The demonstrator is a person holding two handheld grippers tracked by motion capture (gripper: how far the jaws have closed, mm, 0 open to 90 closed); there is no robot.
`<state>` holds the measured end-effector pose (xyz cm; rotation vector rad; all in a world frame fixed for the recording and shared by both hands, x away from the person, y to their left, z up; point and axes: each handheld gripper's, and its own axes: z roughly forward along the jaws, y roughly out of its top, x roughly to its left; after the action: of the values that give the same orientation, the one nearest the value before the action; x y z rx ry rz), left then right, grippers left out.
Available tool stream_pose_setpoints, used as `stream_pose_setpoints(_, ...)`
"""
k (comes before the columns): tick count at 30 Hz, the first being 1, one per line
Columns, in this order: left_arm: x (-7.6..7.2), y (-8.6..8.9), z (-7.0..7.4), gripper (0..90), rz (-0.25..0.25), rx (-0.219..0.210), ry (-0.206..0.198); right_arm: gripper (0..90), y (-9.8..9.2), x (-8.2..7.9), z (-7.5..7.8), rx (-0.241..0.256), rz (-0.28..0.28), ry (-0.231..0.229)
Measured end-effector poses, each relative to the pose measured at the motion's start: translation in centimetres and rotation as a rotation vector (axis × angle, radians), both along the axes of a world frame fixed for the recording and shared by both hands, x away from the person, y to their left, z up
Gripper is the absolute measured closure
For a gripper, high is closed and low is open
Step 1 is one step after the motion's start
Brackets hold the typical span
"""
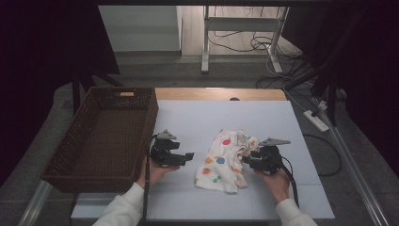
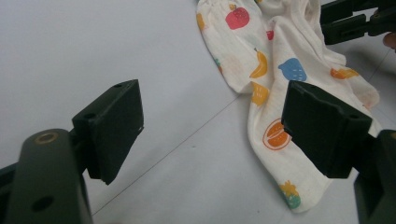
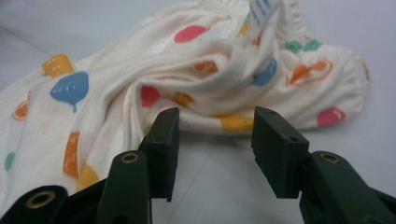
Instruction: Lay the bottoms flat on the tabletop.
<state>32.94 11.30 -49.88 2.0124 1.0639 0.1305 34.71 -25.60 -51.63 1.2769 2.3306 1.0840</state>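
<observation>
Both grippers' jaws stand apart and hold nothing. Left gripper sits just left of the cloth, jaws pointing right at it. Right gripper has its jaws at the cloth's right edge, a crumpled fold just ahead of them. Cloth lies mid-table, right of the basket.

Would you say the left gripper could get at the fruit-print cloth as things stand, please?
Probably yes. The left gripper is open and points at the cloth, with bare table between them. The right gripper sits at the cloth's far edge, and the basket lies behind, out of the way.
</observation>
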Motion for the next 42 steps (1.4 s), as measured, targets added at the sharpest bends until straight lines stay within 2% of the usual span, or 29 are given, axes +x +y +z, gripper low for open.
stream_pose_setpoints(3,0.0,0.0,0.0,19.9,0.000,0.001,0.000,51.1,0.7,0.3,-0.1,0.011,0.011,-0.004)
stream_pose_setpoints(9,-0.1,-0.1,0.0,19.8,0.000,0.004,-0.001,56.0,1.8,0.7,-1.1,-0.072,0.031,0.003)
stream_pose_setpoints(11,-0.1,0.0,0.0,19.8,0.002,0.004,-0.001,59.9,1.9,0.7,-1.0,-0.089,0.034,-0.004)
stream_pose_setpoints(14,-0.1,-0.1,0.0,19.8,0.002,0.004,-0.002,70.8,2.0,0.6,-1.1,-0.126,0.040,-0.037)
stream_pose_setpoints(18,-0.2,-0.2,0.0,19.7,-0.002,0.009,-0.005,84.5,1.8,0.9,-1.1,-0.116,0.066,-0.035)
stream_pose_setpoints(25,-0.1,0.1,0.1,19.7,0.002,0.007,-0.005,86.5,1.3,0.7,-0.7,-0.124,0.075,-0.034)
stream_pose_setpoints(31,-0.1,0.1,0.1,19.7,0.003,0.006,-0.004,87.1,-0.2,-0.1,0.2,-0.109,0.071,-0.041)
stream_pose_setpoints(38,-0.1,0.0,0.1,19.7,0.000,0.007,-0.005,87.4,-2.9,-1.0,1.2,-0.083,0.028,-0.041)
stream_pose_setpoints(42,-0.1,0.1,0.1,19.7,0.002,0.006,-0.006,87.5,-4.3,-1.0,1.3,-0.113,0.005,-0.044)
